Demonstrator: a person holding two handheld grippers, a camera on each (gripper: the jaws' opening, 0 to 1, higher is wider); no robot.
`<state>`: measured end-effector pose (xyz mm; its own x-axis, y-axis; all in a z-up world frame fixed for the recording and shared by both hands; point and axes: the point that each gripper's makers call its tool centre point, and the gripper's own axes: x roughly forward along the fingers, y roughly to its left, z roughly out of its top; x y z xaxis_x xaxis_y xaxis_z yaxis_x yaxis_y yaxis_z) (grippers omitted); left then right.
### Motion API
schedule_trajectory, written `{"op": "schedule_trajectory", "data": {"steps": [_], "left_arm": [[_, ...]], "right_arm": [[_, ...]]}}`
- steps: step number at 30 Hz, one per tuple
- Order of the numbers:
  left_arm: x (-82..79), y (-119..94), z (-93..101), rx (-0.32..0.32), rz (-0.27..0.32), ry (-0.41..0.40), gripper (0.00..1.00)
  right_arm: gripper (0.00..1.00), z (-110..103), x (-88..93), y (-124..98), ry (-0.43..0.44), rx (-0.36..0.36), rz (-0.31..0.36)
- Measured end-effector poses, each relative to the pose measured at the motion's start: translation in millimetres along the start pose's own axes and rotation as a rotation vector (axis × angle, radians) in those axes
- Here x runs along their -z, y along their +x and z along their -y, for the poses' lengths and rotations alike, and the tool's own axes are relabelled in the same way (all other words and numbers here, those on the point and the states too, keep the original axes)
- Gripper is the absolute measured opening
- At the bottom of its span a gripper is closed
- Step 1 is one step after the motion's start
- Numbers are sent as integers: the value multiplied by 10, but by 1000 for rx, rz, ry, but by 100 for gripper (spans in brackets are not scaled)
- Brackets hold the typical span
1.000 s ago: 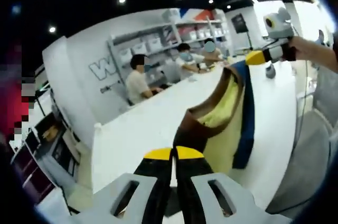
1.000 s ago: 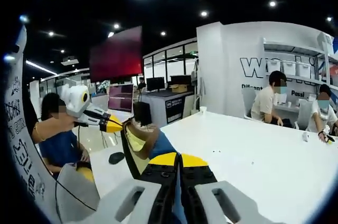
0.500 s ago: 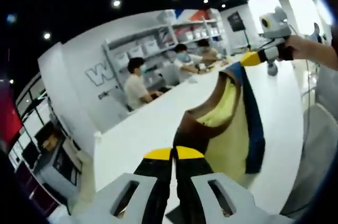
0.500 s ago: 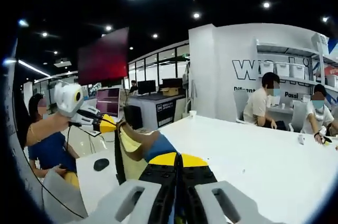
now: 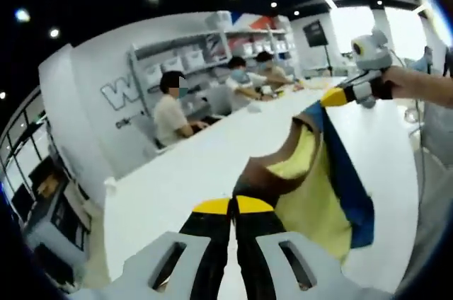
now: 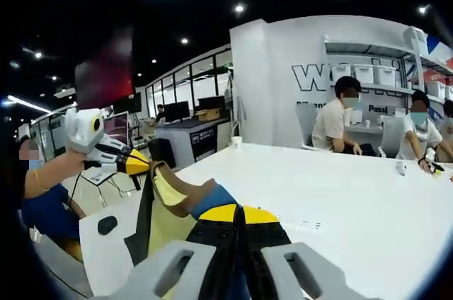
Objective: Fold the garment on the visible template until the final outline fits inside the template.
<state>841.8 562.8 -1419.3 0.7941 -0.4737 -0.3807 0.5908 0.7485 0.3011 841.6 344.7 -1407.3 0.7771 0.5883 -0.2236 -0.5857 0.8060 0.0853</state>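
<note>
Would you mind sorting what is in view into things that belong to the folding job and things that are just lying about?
Belongs to the job:
- garment, held up between both grippers, hanging over the white table
- left gripper, jaws shut on it
- right gripper, jaws shut on it

Just lying about:
- computer mouse on the table corner
- people seated at the far side
- shelves with boxes

Open-plan office or showroom, long white table (image 6: 340,194), monitors (image 6: 175,110), shelved storage boxes (image 5: 185,61), seated people (image 6: 335,119)
</note>
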Motion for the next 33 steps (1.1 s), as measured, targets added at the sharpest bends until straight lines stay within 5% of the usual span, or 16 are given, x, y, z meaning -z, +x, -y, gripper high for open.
{"op": "schedule_trajectory", "data": {"steps": [1,4,9,12,15,23,26,29,33], "left_arm": [[-36,91,1,22,30,-20,0],[94,324,-117,21,-3,-19,0],[409,722,-303,13,-79,-46,0],[526,841,-338,12,-119,-36,0],[797,1204,-410,25,-174,-26,0],[912,1410,-370,32,-195,-18,0],[1043,1583,-375,42,-222,-36,0],[1180,1782,-353,52,-245,-59,0],[1418,2090,-306,106,-344,-58,0]], "right_arm": [[0,81,71,102,12,3,-29],[0,213,149,288,34,9,-44],[0,440,421,679,49,30,-97],[0,529,611,853,-47,44,-168],[0,608,765,1098,-6,44,-184],[0,663,902,1192,-21,62,-219],[0,834,1015,1335,12,70,-232],[0,972,1232,1429,29,88,-267],[0,1067,1508,1547,-19,108,-341]]}}
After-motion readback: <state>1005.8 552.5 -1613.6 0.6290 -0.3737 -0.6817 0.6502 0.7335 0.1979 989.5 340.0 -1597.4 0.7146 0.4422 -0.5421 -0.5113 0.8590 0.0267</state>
